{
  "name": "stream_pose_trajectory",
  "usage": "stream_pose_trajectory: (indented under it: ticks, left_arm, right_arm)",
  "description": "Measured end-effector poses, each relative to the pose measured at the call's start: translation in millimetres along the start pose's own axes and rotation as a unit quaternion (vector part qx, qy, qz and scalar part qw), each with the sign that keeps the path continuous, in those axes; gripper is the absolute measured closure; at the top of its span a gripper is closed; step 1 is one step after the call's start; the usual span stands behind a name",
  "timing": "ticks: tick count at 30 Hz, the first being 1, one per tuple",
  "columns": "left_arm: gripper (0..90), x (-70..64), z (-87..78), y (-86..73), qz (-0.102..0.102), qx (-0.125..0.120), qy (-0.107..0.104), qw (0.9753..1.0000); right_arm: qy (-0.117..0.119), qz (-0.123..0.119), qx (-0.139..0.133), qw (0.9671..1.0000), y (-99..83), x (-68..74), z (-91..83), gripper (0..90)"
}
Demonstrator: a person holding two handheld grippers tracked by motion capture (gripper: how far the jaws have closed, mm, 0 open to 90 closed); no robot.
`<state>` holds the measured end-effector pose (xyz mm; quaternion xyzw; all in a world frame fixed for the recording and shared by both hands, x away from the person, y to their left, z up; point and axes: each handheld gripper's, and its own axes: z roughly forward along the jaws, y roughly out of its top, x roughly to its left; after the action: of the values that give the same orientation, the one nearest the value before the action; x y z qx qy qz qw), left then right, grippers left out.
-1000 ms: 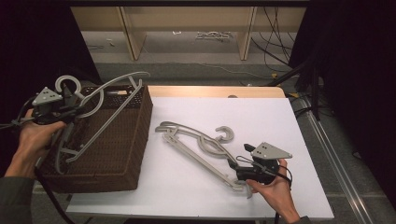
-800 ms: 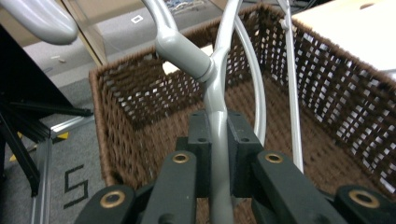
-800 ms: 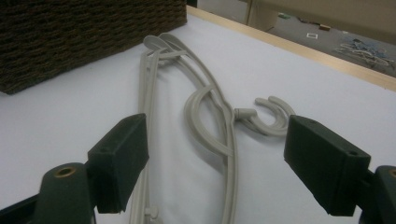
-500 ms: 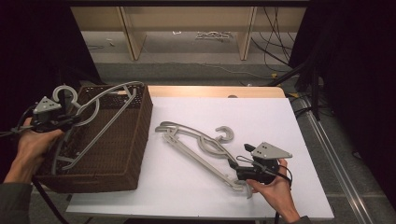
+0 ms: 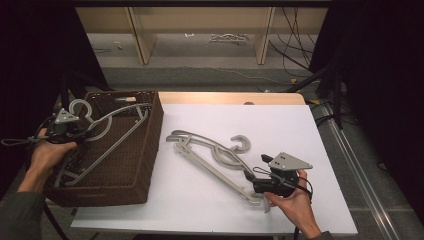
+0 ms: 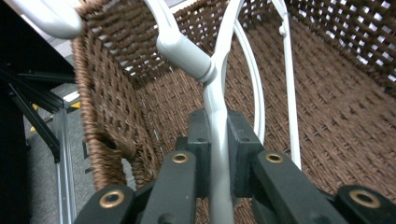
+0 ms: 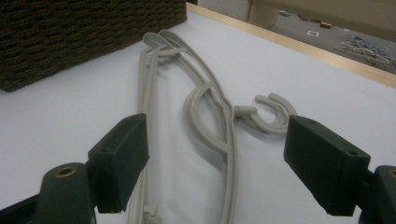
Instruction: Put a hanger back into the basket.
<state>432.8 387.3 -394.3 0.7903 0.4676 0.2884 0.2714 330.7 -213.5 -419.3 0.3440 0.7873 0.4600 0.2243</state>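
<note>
Hanger [image 5: 102, 135] sits in my left gripper [image 5: 62, 131], clamped on its neck, over the wicker basket [image 5: 150, 145] at left. I'd lower it flat before letting go. Right gripper [image 5: 257, 181] gapes wide at the worktop hangers [image 5: 210, 157].

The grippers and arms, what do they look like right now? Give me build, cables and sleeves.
Both are black two-jaw tools. The left gripper has flat rectangular pads, and its arms carry brass-coloured rivets; the right gripper is built the same. Each carries a grey three-cornered plate on top and trails a black cable. The person's left sleeve is dark grey-green; a bit of dark cuff shows at the right wrist.
</note>
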Motion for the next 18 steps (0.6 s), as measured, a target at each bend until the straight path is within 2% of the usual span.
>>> stream_pose_trajectory:
  ticks: [7, 9, 10, 13, 14, 15, 17, 18]
  left_arm:
    - [81.5, -3.6, 12.8, -1.7, -0.004, 0.02, 0.008, 0.9998]
    - [81.5, -3.8, 16.6, -3.2, -0.015, 0.024, 0.006, 0.9996]
    - [81.6, -3.2, 19.3, -5.3, -0.016, 0.033, 0.011, 0.9993]
    - [81.4, -2.7, 21.5, -7.6, -0.024, 0.034, 0.011, 0.9991]
    - [81.2, -1.2, 23.1, -9.9, -0.038, 0.035, 0.009, 0.9986]
    - [80.8, -1.2, 23.1, -9.9, -0.038, 0.035, 0.009, 0.9986]
    - [79.5, -1.8, 23.5, -10.8, -0.044, 0.033, 0.012, 0.9984]
    - [77.4, -0.9, 21.3, -10.0, -0.044, 0.034, 0.027, 0.9981]
  right_arm:
    - [0.0, 0.0, 0.001, 1.0, -0.2, 0.1, 0.1, 23.1]
    - [0.001, -0.001, 0.001, 1.0, -0.7, 0.3, 0.3, 23.1]
    - [0.002, -0.001, 0.001, 1.0, -0.6, 0.3, 0.8, 23.1]
    - [0.0, -0.001, 0.001, 1.0, -1.1, 0.4, 1.1, 23.1]
    - [0.001, -0.002, 0.001, 1.0, -1.2, 0.7, 1.2, 23.4]
    - [0.001, -0.002, 0.001, 1.0, -1.2, 0.7, 1.2, 23.4]
    - [-0.001, -0.002, -0.001, 1.0, -1.0, 0.4, 1.5, 23.3]
    - [-0.001, -0.003, 0.001, 1.0, -1.4, 0.1, 1.2, 23.3]
